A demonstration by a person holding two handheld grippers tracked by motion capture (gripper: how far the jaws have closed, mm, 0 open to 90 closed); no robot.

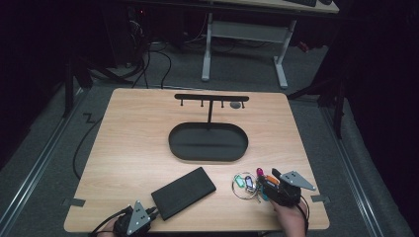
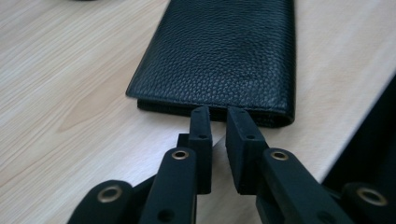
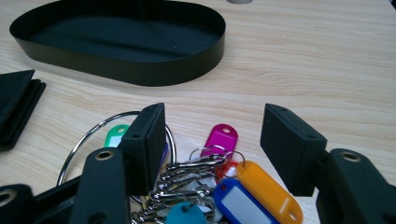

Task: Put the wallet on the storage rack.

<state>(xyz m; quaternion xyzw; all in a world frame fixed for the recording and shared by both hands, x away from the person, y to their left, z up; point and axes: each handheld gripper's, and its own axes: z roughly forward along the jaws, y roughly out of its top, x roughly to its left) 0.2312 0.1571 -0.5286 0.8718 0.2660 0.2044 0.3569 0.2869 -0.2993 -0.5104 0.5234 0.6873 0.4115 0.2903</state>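
- Table (image 1: pixel 123 148): pale wood, seen from above; a black oval tray (image 1: pixel 208 142) sits at centre, and a T-shaped hook stand (image 1: pixel 211 98) rises from the tray's 12 o'clock rim.
- Wallet (image 1: pixel 183 192): flat black leather, lying at about 7 o'clock from the tray, near the front edge, its long axis slanted.
- Left gripper (image 1: pixel 132 220): at the table's front edge, just 8 o'clock of the wallet. In the left gripper view its jaws stand nearly together with a thin gap, and their tips reach the wallet's (image 2: pixel 219 60) near short edge; nothing lies between them. Whether the tips touch the leather cannot be told.
- Key bunch (image 1: pixel 248 184): a wire ring with coloured tags, at about 4 o'clock from the tray, well apart from the wallet.
- Right gripper (image 1: pixel 271 186): its jaws are spread, straddling the bunch from the 3 o'clock side. In the right gripper view the clips and tags (image 3: pixel 219 182) lie between the pads, neither pad visibly pressing.
- Step in hand, as judged: each tool lines up on its own item, ahead of any lift; tray and hooks look the likely destinations.
- Next move, as judged: the right jaws need to close on the clips or the ring, not a loose tag; the left must widen to take the wallet's thin edge.
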